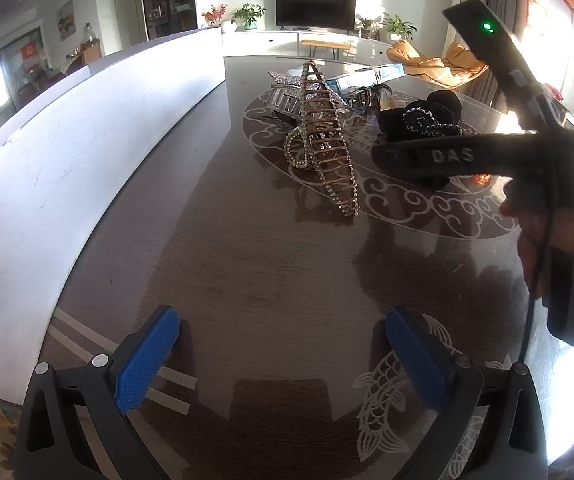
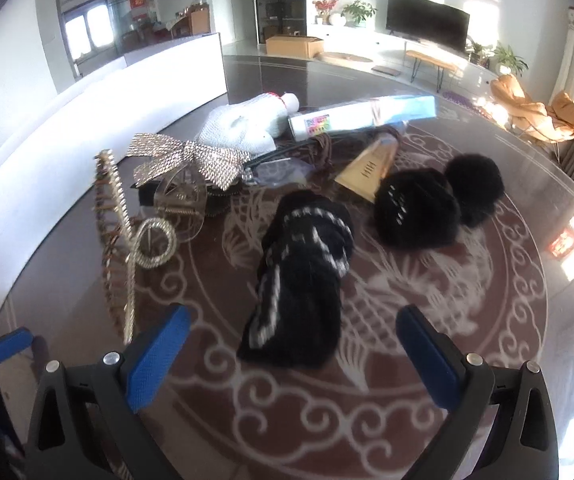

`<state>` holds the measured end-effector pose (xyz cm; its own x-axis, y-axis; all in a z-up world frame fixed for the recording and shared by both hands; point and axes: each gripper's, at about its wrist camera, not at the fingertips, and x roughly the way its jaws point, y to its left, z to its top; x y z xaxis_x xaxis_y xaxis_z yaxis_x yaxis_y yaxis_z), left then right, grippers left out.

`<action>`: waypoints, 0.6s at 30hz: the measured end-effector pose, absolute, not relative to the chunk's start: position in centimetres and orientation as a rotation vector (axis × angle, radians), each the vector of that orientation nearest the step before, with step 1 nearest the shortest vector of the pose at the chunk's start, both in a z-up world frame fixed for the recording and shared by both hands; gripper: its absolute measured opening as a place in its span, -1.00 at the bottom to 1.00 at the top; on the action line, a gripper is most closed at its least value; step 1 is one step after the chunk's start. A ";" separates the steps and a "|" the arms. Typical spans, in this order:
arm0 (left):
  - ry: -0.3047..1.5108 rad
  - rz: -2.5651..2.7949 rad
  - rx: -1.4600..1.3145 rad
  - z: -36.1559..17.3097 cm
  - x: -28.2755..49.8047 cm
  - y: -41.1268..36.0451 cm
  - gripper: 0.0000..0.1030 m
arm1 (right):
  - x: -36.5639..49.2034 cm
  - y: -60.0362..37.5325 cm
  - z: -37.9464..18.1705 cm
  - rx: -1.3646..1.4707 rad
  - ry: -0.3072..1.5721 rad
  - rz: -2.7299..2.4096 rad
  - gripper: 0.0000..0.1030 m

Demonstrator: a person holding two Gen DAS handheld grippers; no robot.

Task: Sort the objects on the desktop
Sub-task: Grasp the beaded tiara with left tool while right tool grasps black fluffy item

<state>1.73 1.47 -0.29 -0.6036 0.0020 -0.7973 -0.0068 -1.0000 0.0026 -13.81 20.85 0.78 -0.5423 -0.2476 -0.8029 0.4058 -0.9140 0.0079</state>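
Right gripper (image 2: 293, 354) jaws apart, empty; only its view shows white glove (image 2: 247, 124); left gripper (image 1: 283, 354) apart.

We count two grippers: the left gripper (image 1: 283, 356) and the right gripper (image 2: 293, 354), each with two blue pads. On the table (image 2: 427, 420) we count two rhinestone hair pieces: one long comb-like clip (image 2: 115, 240) and one sparkly bow clip (image 2: 185, 158). We see two round black fluffy pompoms (image 2: 417, 210), touching each other, and one black knitted piece with white trim (image 2: 303, 276). There is one white glove (image 2: 247, 124), one long white and blue box (image 2: 363, 116), and one gold-coloured pack (image 2: 371, 170). Farther back we count one television (image 2: 427, 20) and one cardboard box (image 2: 294, 46).
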 end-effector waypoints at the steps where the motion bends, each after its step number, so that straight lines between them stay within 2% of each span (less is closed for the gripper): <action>1: 0.008 2.807 -1.404 -0.3 1.6 1.5 1.00 | -14.4 20.6 0.6 1.242 0.242 -2.437 0.27; 2: 0.006 2.800 -1.419 -0.3 1.7 1.5 1.00 | -14.5 20.5 0.7 1.218 0.257 -2.451 0.15; 3: 0.006 2.788 -1.440 -0.2 1.5 1.5 1.00 | -14.7 20.7 0.6 1.228 0.231 -2.422 -0.20; 4: 0.003 2.779 -1.460 -0.1 1.5 1.4 1.00 | -14.4 21.1 0.7 1.226 0.208 -2.409 -0.26; 10: -0.206 2.700 -1.465 0.8 -2.9 1.3 1.00 | -9.2 24.7 0.1 1.215 0.230 -2.403 -0.26; 14: -0.130 2.763 -1.504 0.9 -7.8 2.7 1.00 | -7.0 27.6 0.0 1.221 0.090 -2.419 -0.26; 17: -0.111 2.742 -1.572 0.2 -10.9 3.3 1.00 | -6.1 28.7 0.0 1.209 0.051 -2.430 -0.26; 18: -0.090 2.757 -1.551 0.4 -11.3 3.3 0.80 | -6.0 28.9 0.0 1.207 0.050 -2.433 -0.26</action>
